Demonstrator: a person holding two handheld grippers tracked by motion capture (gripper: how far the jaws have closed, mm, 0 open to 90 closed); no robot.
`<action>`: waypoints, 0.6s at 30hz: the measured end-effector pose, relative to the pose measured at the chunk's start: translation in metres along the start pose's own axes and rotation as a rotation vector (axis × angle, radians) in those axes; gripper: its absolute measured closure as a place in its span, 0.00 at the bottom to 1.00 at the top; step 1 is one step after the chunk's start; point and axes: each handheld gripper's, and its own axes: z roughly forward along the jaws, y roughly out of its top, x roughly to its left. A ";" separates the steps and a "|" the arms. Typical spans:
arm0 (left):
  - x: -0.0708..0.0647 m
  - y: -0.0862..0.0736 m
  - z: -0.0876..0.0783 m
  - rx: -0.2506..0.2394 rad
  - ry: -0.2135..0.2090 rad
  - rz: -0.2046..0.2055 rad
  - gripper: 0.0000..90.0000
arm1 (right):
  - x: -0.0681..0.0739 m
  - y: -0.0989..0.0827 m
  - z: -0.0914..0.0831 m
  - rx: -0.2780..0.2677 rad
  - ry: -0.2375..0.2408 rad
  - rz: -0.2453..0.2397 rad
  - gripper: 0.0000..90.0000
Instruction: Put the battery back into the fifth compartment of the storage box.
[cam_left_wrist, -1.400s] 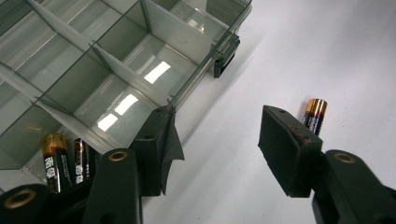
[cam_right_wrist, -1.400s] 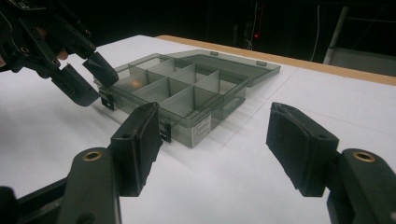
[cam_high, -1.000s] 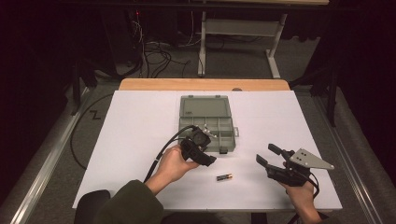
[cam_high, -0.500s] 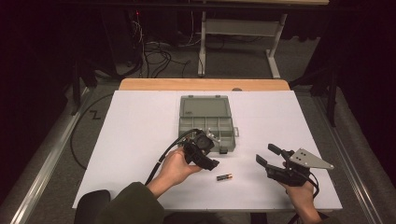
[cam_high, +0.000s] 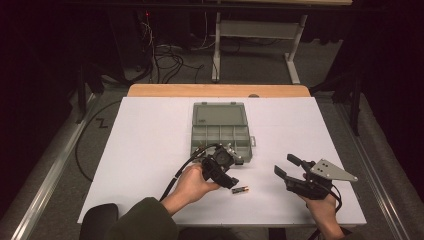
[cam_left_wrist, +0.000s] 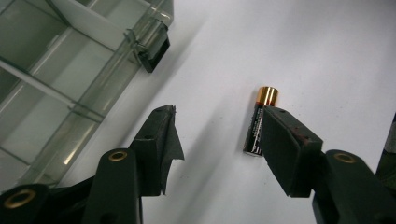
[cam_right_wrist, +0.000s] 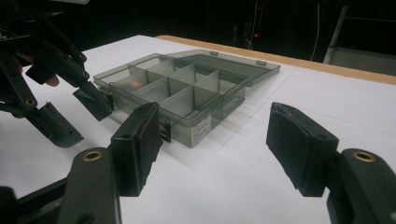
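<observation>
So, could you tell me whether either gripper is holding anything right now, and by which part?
Nothing is held. The left gripper is open over the battery on the table; the right gripper is open too.

The bench (cam_high: 150, 150) surface is white with a tan wooden far edge. The compartment box (cam_high: 220, 131) is translucent grey-green. The battery (cam_left_wrist: 259, 120) is black with a copper-gold end. Both grippers' jaws are black.
</observation>
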 end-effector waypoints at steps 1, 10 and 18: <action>-0.001 -0.001 0.001 0.002 -0.003 -0.002 0.51 | 0.000 0.000 0.000 0.001 -0.001 0.000 0.41; -0.007 -0.009 0.007 0.020 -0.023 -0.005 0.51 | 0.000 0.000 0.000 0.001 -0.001 0.000 0.41; -0.011 -0.014 0.013 0.043 -0.026 0.004 0.52 | 0.000 0.000 0.000 0.001 -0.001 0.001 0.41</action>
